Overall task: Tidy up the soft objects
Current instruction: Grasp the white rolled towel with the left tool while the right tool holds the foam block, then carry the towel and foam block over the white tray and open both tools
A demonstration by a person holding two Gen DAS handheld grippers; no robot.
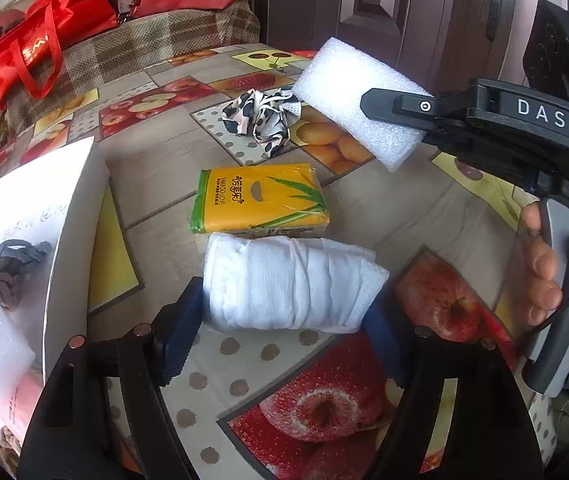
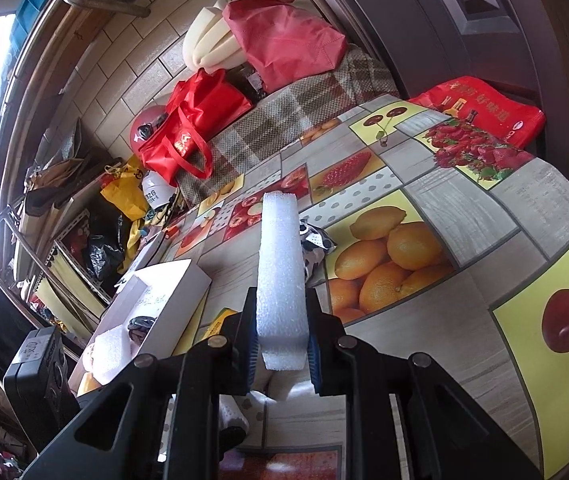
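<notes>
The fingers of the left gripper were seen spread wide on either side of a rolled white cloth, touching its ends, as it lay on the fruit-patterned surface. A white foam block was clamped between the fingers of the right gripper and held above the surface. A yellow tissue pack lay just behind the cloth, and a crumpled black-and-white fabric farther back. A white box at the left held a grey knotted item and foam.
</notes>
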